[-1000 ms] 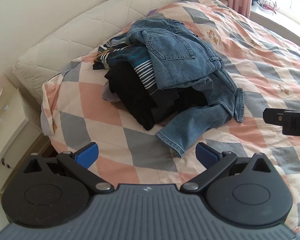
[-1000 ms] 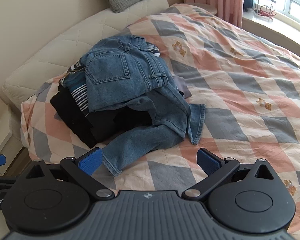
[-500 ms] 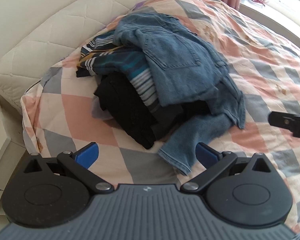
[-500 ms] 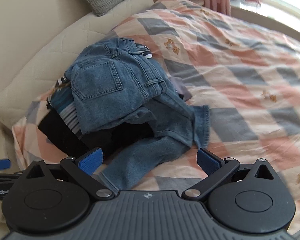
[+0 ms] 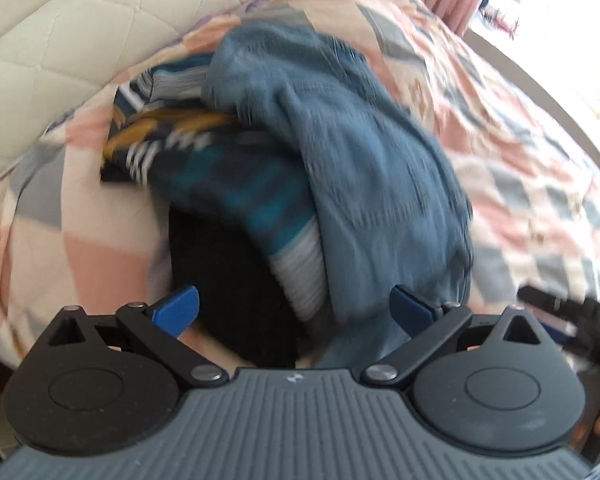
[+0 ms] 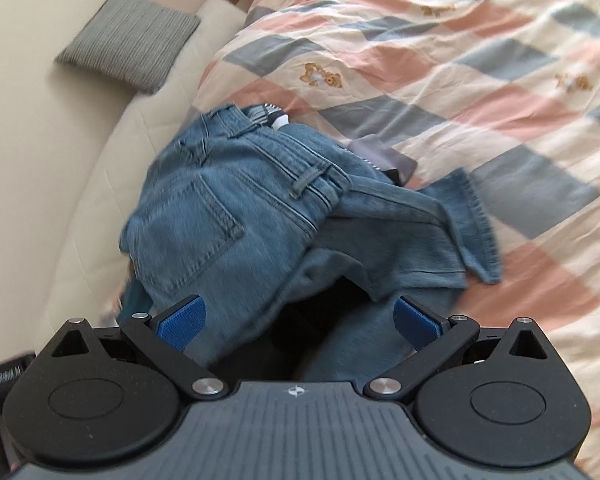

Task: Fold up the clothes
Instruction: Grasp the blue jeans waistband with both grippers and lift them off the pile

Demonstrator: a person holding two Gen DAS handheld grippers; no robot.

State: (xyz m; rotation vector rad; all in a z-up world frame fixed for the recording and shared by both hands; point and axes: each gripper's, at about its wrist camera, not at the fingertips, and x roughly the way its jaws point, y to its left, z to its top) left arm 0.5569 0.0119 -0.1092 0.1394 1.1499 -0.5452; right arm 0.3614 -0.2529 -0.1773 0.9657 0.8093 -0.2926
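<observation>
Because the jeans point(image 6: 236, 216) lie crumpled atop the heap of clothes point(image 5: 236, 208) near the bed's point(image 6: 480, 80) headboard-side edge, both the left gripper point(image 5: 296, 308) and right gripper point(image 6: 298, 318) hover just over them, fingers spread wide and holding nothing, seemingly ready to lift them clear for folding.

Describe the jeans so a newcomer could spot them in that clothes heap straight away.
On the bed with the pink, grey and cream checked quilt, a heap of clothes lies near the cream padded headboard. The jeans are the top layer, over a striped garment and black clothing. They alone are faded blue denim, with a stitched back pocket and belt loops showing.
</observation>
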